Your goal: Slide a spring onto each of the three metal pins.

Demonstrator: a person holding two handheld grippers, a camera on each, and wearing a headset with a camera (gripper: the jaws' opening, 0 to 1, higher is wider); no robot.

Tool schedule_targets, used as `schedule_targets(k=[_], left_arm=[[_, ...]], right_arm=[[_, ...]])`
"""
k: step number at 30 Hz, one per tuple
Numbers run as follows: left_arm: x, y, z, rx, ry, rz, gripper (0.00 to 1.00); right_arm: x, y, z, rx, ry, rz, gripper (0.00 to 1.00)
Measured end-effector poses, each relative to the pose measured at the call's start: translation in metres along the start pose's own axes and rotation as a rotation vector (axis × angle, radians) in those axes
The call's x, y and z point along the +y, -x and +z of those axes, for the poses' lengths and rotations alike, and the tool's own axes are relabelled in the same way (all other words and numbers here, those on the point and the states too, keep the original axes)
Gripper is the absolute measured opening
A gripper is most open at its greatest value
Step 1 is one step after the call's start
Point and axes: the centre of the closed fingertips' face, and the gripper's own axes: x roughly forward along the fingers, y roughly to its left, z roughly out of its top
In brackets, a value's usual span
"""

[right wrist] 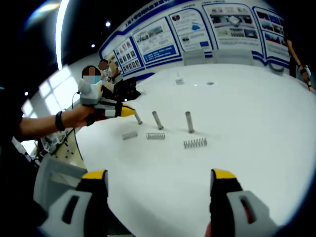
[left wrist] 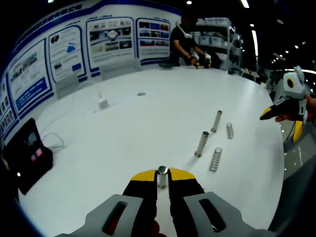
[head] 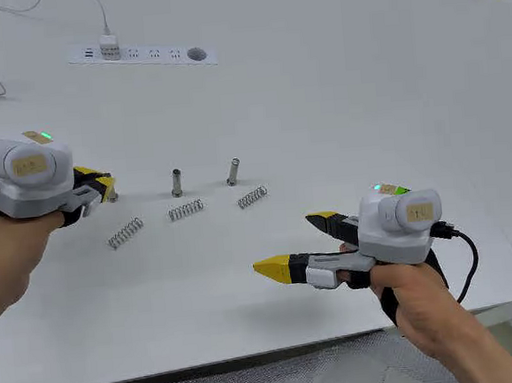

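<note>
Steel pin [left wrist: 162, 178] is clamped in our left tongs [head: 105, 186], likely to steady it; our right tongs [right wrist: 158, 175] gape, a spring [right wrist: 195, 143] ahead.

A white power strip [head: 143, 54] is laid flat on the far side of the white table [head: 346, 96], with a white plug [head: 109, 49] seated in it. Blue-framed posters [left wrist: 111, 37] are hung on the wall behind, and a person [left wrist: 183, 42] is seen standing at the table's far end.

A white bench [head: 336, 87] carries a power strip [head: 143, 54] near its far edge. Blue-framed poster panels [left wrist: 111, 37] stand beyond it.
</note>
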Motion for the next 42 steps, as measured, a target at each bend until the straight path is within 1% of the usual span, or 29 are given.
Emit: schedule_targets(k=[7, 12, 15, 19, 22, 27, 29, 31, 33, 40, 42], left_arm=[[-0.006, -0.001, 0.001, 0.000, -0.006, -0.011, 0.08], [-0.005, 0.000, -0.002, 0.003, 0.021, -0.020, 0.08], [-0.006, 0.000, -0.006, 0.016, -0.006, -0.019, 0.08], [-0.007, 0.000, -0.008, 0.017, -0.006, -0.019, 0.08], [-0.006, 0.001, -0.011, 0.026, -0.008, -0.014, 0.08], [-0.009, 0.003, -0.019, 0.042, 0.006, -0.019, 0.14], [-0.009, 0.005, -0.022, 0.041, 0.014, -0.020, 0.15], [-0.009, 0.006, -0.025, 0.046, 0.016, -0.011, 0.16], [-0.009, 0.009, -0.029, 0.054, 0.025, -0.008, 0.20], [-0.011, 0.018, -0.040, 0.062, 0.058, -0.002, 0.28], [-0.012, 0.021, -0.042, 0.061, 0.062, -0.001, 0.30]], right_arm=[[0.000, 0.000, -0.001, 0.002, 0.001, 0.000, 0.87], [-0.001, 0.001, -0.002, 0.001, -0.001, -0.001, 0.87], [-0.002, 0.001, -0.002, 0.000, -0.001, 0.000, 0.87], [-0.002, 0.001, -0.002, -0.001, -0.003, -0.001, 0.87], [-0.003, 0.002, -0.002, -0.001, -0.003, -0.001, 0.87], [-0.004, 0.002, -0.003, 0.000, -0.005, 0.000, 0.87], [-0.004, 0.001, -0.004, 0.001, -0.003, -0.001, 0.87], [-0.004, 0.001, -0.004, 0.000, -0.004, 0.000, 0.87], [-0.004, 0.001, -0.004, -0.001, -0.005, 0.000, 0.87], [-0.004, 0.000, -0.004, -0.005, -0.010, 0.001, 0.87], [-0.003, 0.000, -0.004, -0.006, -0.011, 0.002, 0.87]])
